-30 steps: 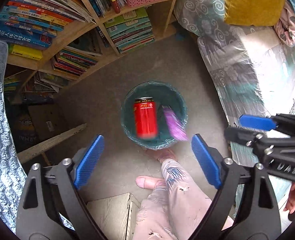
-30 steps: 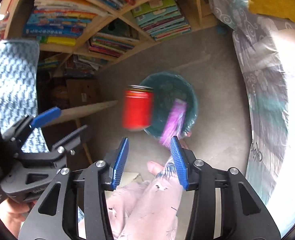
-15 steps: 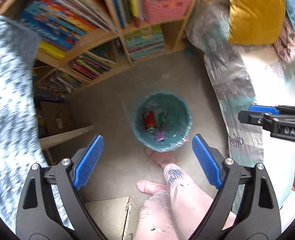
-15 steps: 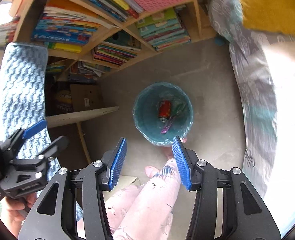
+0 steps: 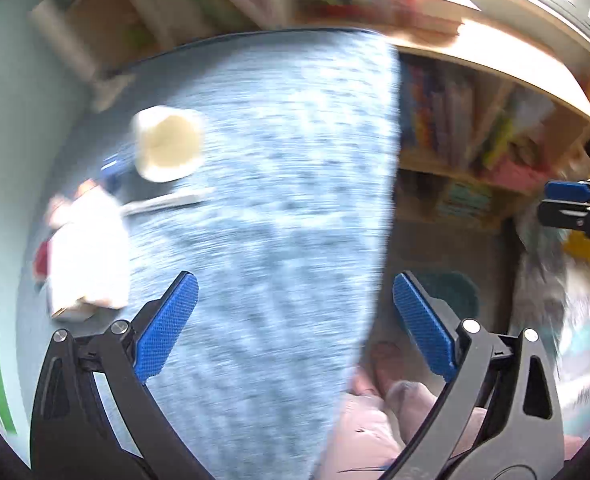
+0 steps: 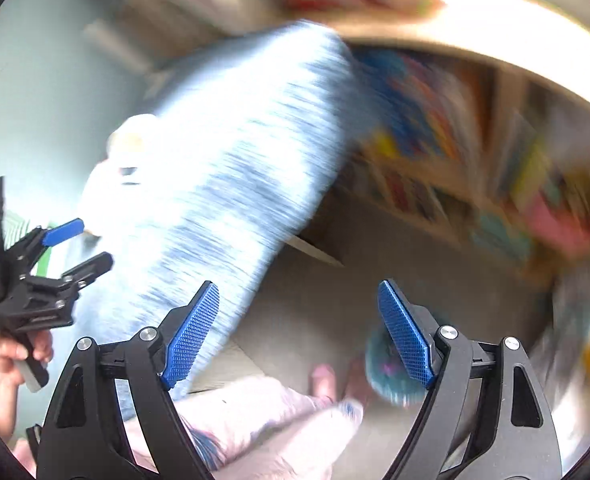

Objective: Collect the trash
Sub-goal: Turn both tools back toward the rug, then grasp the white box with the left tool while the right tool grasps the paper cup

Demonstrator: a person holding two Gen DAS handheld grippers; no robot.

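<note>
My left gripper [image 5: 293, 326] and right gripper [image 6: 297, 330]: jaws wide apart, nothing held. Views blurred. I'd steady first, then approach white cup [image 5: 167, 144] near far-left edge of blue-grey cloth surface [image 5: 279, 184].

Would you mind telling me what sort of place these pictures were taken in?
Probably a room in a home, perhaps a bedroom or reading corner, though the frames are blurred. A wooden bookshelf full of colourful books lines the wall, a blue knitted cloth covers a surface, and a teal trash bin stands on the floor.
</note>
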